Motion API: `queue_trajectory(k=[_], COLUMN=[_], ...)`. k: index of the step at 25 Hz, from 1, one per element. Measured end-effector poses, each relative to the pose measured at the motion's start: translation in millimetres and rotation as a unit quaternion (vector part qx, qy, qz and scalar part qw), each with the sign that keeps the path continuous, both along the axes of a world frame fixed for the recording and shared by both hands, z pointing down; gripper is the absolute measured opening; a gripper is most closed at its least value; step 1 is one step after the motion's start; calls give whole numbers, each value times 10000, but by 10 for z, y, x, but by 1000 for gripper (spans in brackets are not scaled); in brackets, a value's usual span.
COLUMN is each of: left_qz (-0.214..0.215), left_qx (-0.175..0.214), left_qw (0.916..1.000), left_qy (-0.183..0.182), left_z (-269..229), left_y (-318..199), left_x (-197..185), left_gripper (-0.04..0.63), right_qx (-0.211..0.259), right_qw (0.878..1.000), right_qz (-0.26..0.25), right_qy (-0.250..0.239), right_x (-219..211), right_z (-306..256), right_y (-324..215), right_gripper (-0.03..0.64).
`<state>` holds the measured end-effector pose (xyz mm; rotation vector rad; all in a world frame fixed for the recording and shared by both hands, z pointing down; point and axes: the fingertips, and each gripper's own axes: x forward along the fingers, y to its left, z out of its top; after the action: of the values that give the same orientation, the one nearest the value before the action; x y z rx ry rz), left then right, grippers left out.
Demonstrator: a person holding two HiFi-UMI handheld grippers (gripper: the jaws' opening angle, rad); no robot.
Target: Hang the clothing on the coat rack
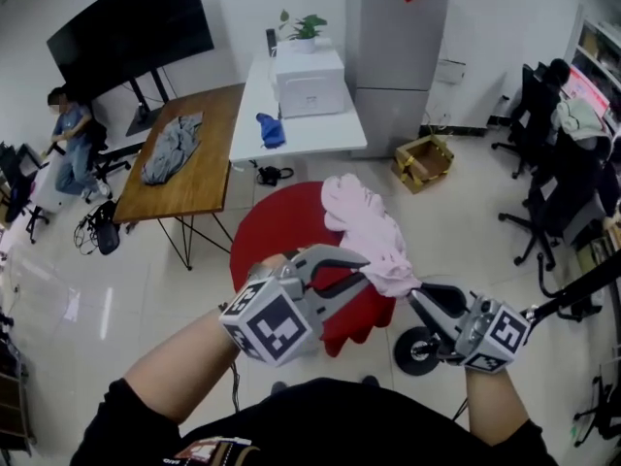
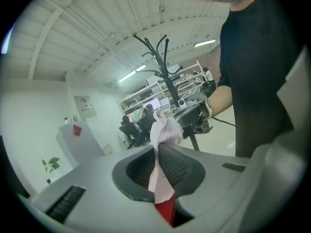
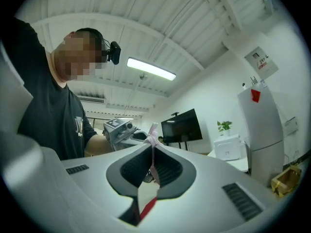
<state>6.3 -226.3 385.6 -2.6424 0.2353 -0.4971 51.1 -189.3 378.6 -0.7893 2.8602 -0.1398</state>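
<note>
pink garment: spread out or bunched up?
Bunched: the pink garment is a crumpled wad, pinched by the left tongs and right tongs.

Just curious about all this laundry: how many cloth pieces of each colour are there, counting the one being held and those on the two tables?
Pink garment, held: 1
Grey garment, wooden table: 1
Blue cloth, white table: 1
Total: 3

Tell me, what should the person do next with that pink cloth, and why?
Probably carry the pink garment up toward the coat rack. The left gripper and the right gripper are both shut on the garment, which is on no hook yet; the rack stands off beyond the right gripper.
</note>
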Motion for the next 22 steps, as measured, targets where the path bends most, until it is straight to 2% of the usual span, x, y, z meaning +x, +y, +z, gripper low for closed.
queue_trajectory(k=[5, 10, 13, 17, 22], left_qz=[570, 1128, 1630, 2004, 2743], left_qx=[500, 750, 681, 410, 382], left_qw=[9963, 9886, 9800, 9707, 9497], left_qy=[401, 652, 915, 1264, 1462], left_z=[-749, -1291, -1568, -1775, -1959], left_y=[197, 580, 810, 1105, 1599], left_x=[299, 488, 668, 851, 1317], left_gripper=[17, 17, 17, 17, 17], right_qx=[672, 1003, 1322, 1477, 1674], right_qw=[9961, 9914, 9873, 9836, 9721], right_qz=[213, 289, 537, 834, 1546], right_qy=[-522, -785, -697, -615, -552], right_x=[268, 451, 609, 763, 1182], right_z=[-803, -1362, -1662, -1854, -2031], right_y=[188, 542, 794, 1115, 1622], right_gripper=[16, 17, 17, 17, 15])
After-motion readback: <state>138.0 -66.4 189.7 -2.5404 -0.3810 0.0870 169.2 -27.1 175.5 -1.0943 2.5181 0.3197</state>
